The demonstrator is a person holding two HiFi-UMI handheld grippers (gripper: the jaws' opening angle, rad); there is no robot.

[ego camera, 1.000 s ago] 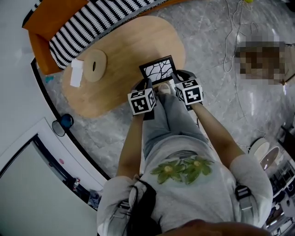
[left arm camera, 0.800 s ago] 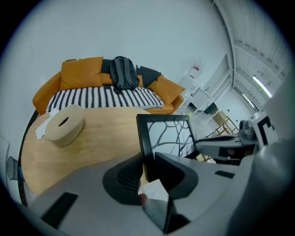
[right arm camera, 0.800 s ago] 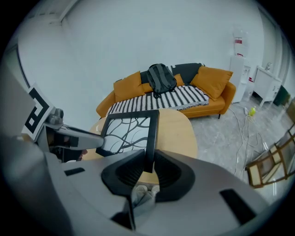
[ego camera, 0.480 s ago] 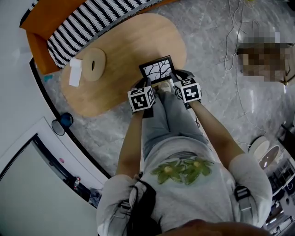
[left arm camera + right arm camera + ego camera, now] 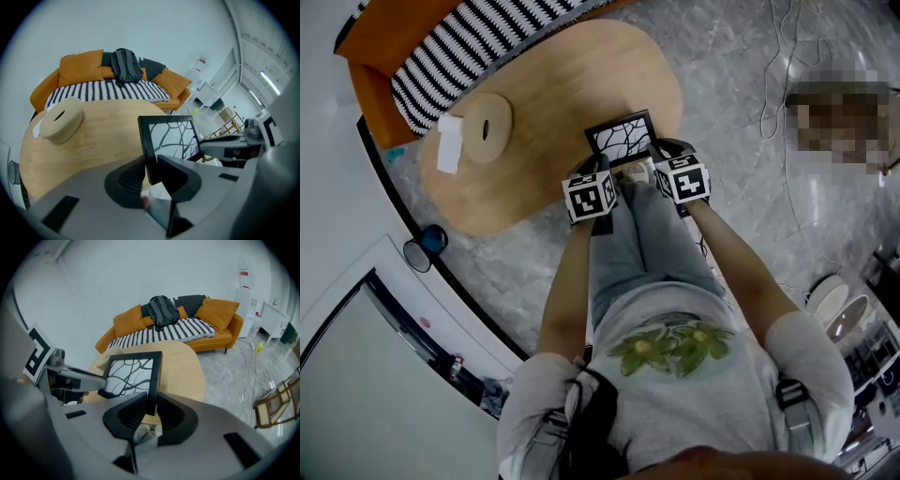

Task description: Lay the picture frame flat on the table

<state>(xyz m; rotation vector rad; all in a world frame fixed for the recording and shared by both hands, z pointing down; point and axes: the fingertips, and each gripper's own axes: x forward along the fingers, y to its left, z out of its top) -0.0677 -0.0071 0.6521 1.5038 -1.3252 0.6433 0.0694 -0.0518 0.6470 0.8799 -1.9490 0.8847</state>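
Observation:
The picture frame (image 5: 622,137) is black-rimmed with a white print of black branching lines. It is held tilted above the near edge of the oval wooden table (image 5: 553,84). My left gripper (image 5: 596,174) is shut on its left side rail (image 5: 146,143). My right gripper (image 5: 660,161) is shut on its right side rail (image 5: 153,380). In the left gripper view the frame (image 5: 171,136) rises from between the dark pads, and the right gripper's body shows beyond it. In the right gripper view the frame (image 5: 131,373) leans left toward the left gripper.
A round wooden ring-shaped holder (image 5: 486,127) and a white slip (image 5: 449,144) lie at the table's left end. An orange sofa with a striped cover (image 5: 441,47) and a backpack (image 5: 162,310) stands behind. Cables (image 5: 778,84) trail on the marble floor at the right.
Both grippers and the frame have shifted slightly away from the person, over the table edge. The grip on both rails is unchanged.

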